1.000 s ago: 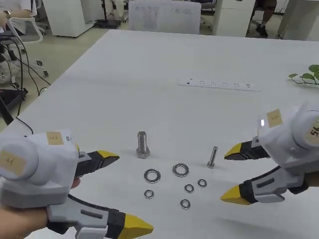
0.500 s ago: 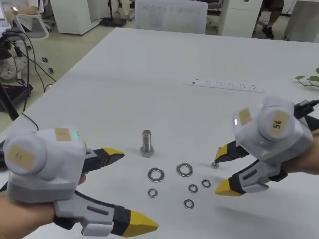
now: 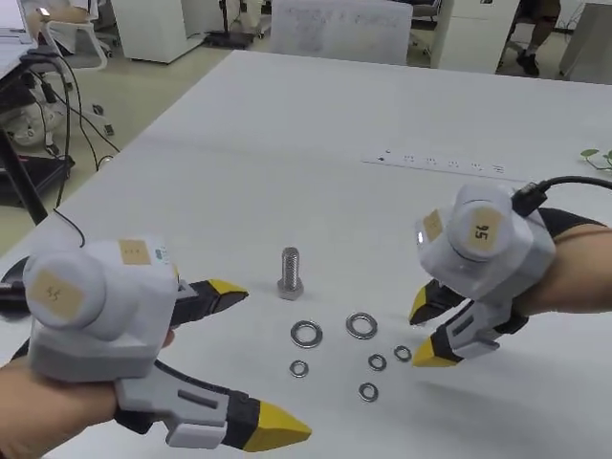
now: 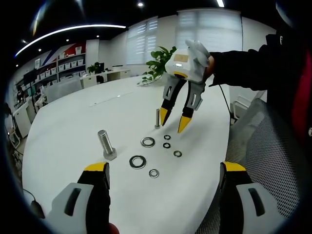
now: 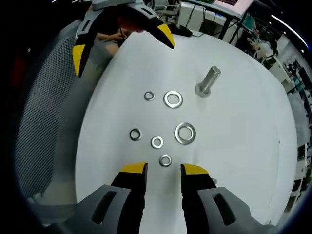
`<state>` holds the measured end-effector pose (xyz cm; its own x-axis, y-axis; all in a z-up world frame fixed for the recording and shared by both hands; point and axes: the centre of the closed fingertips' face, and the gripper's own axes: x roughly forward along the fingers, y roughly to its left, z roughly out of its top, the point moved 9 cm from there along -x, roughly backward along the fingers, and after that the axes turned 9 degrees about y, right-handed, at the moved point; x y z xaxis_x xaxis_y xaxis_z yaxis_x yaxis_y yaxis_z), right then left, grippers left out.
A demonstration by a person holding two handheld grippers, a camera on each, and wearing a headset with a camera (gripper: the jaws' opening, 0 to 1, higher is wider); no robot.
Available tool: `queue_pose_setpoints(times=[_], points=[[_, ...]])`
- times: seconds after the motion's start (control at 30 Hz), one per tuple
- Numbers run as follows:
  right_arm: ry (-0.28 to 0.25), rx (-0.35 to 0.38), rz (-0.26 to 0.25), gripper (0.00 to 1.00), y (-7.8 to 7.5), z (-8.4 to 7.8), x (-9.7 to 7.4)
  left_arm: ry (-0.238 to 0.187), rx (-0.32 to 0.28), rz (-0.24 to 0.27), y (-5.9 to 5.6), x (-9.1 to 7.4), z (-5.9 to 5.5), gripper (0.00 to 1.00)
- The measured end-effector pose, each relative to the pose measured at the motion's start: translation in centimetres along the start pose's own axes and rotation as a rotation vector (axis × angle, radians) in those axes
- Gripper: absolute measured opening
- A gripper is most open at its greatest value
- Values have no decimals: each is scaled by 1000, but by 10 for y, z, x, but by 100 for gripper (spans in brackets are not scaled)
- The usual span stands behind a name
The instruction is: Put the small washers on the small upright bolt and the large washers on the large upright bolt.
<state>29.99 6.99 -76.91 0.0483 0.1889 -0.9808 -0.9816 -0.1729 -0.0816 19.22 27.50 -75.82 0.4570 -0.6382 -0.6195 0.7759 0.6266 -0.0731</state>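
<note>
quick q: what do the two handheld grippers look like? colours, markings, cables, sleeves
Both the left gripper and the right gripper have rounded white-grey housings, dark grey jaws with yellow tips, and tan stickers bearing digits. A black cable leaves the right one. The arm behind it wears a dark sleeve.
</note>
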Motion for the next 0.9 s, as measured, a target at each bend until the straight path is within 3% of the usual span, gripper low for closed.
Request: queue_pose_setpoints(times=[0.57,0.9], points=[[96,-31,46,22,-7,7,21,-4,3,-2,0,2,1,92],[129,-44,51,20,-7,8,25,-15,0,-2,-1,2,3,91]])
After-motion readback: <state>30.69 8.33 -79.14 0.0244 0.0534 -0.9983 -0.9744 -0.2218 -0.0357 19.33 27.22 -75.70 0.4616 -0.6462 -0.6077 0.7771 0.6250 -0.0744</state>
